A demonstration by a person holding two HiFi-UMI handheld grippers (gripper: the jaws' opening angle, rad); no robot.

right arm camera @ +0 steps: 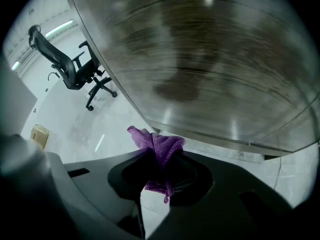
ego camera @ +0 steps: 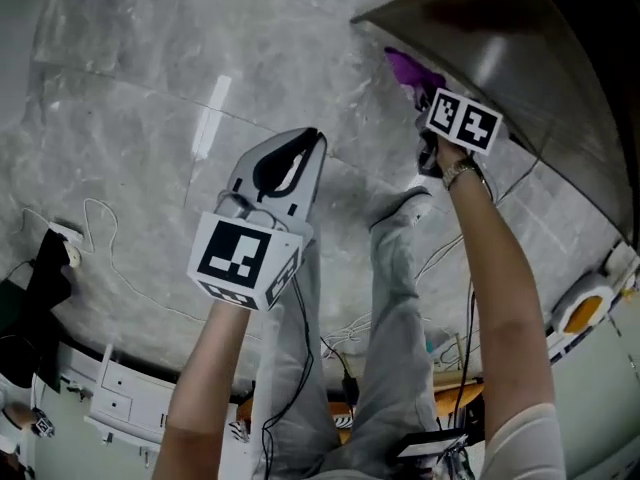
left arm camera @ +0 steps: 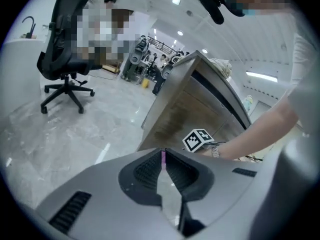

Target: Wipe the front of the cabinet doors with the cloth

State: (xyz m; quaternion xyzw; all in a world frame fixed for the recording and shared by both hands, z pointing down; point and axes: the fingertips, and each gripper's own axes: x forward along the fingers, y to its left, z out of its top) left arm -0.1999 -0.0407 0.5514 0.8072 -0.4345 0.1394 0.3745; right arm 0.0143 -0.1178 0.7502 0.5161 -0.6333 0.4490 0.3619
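A purple cloth (right arm camera: 159, 149) sticks out bunched between the jaws of my right gripper (right arm camera: 161, 154), which is shut on it. In the head view the cloth (ego camera: 410, 69) shows just past the right gripper (ego camera: 432, 108) at the foot of the wooden cabinet front (ego camera: 520, 63). The cabinet door (right arm camera: 210, 59) fills the right gripper view close ahead, blurred; whether the cloth touches it I cannot tell. My left gripper (ego camera: 300, 148) hangs over the floor, apart from the cabinet, jaws closed with nothing in them. The left gripper view shows the cabinet (left arm camera: 185, 104) and the right gripper's marker cube (left arm camera: 198, 140).
A black office chair (left arm camera: 62, 54) stands on the grey marble floor (ego camera: 150, 118) to the left. Cables trail over the floor near the person's legs (ego camera: 390, 298). White drawers (ego camera: 125, 398) sit at the lower left. Other equipment stands far back in the room.
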